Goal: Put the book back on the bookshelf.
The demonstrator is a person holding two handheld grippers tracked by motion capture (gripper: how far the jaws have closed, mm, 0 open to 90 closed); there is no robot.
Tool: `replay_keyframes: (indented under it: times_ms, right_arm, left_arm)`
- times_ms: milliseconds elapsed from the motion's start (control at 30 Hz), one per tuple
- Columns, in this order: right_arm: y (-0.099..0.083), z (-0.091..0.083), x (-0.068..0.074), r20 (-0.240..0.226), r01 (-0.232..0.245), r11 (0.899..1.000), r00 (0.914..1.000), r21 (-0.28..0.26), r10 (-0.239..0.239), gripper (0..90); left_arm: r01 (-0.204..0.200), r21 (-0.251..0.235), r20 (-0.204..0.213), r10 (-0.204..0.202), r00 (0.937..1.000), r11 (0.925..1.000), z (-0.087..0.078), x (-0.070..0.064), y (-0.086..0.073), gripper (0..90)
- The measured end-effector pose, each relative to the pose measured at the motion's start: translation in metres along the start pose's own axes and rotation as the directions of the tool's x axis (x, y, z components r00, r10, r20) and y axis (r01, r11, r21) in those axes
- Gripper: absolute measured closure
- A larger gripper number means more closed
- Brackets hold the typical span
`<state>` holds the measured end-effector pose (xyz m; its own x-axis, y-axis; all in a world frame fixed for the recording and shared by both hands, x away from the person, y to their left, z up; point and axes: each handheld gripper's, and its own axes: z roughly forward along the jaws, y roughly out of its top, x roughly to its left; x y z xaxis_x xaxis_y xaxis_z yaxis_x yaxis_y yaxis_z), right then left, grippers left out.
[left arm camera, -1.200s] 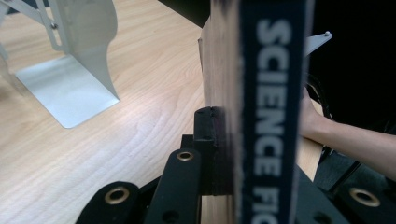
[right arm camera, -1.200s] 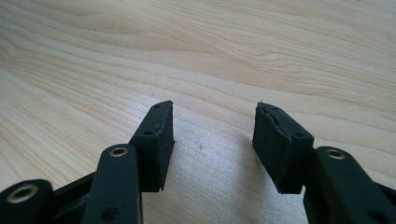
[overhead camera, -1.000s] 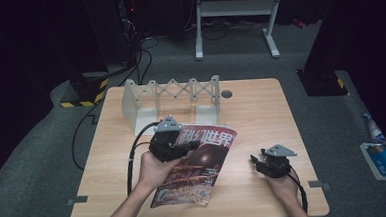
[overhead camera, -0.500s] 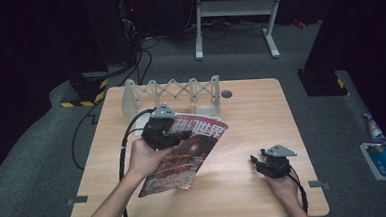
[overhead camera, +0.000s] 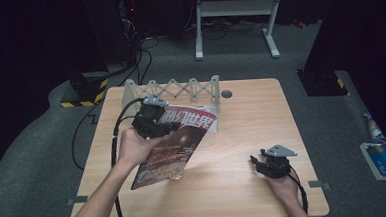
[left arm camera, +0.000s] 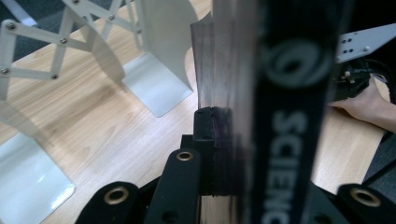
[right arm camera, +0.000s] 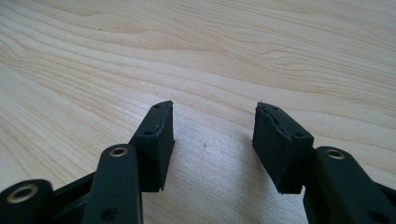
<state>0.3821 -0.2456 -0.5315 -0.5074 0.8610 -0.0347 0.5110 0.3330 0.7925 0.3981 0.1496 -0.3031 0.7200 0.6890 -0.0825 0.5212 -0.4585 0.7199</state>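
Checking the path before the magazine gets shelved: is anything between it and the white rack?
Nothing visible: the magazine, clamped in the left hand-held gripper, already has its top corner at the rack, only bare table between.

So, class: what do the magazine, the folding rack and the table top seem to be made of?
Magazine: glossy printed paper, its cover bending in the left gripper.
Folding rack: likely white-coated metal, thin riveted crossing strips.
Table: pale wood or wood-look laminate, matte with visible grain.
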Motion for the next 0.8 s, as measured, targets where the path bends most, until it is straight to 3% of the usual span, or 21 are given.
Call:
replay_keyframes:
  times_ms: [367, 700, 800]
  right_arm:
    - [0.000, 0.000, 0.001, 0.001, 0.007, 1.000, 1.0000, 0.000, -0.007, 48.2]
    - [0.000, 0.000, 0.000, -0.002, 0.002, 1.000, 1.0000, -0.002, -0.002, 48.1]
    - [0.000, 0.000, 0.000, -0.003, -0.003, 1.000, 1.0000, 0.000, 0.003, 48.1]
  left_arm:
    - [0.059, 0.054, -0.043, -0.057, 0.9974, 0.9968, -0.008, 0.028, 0.003, 82.9]
    - [0.095, 0.056, -0.079, -0.091, 0.9928, 0.9939, -0.013, 0.046, 0.006, 83.0]
    - [0.117, 0.055, -0.100, -0.112, 0.9887, 0.9915, -0.016, 0.055, 0.007, 83.0]
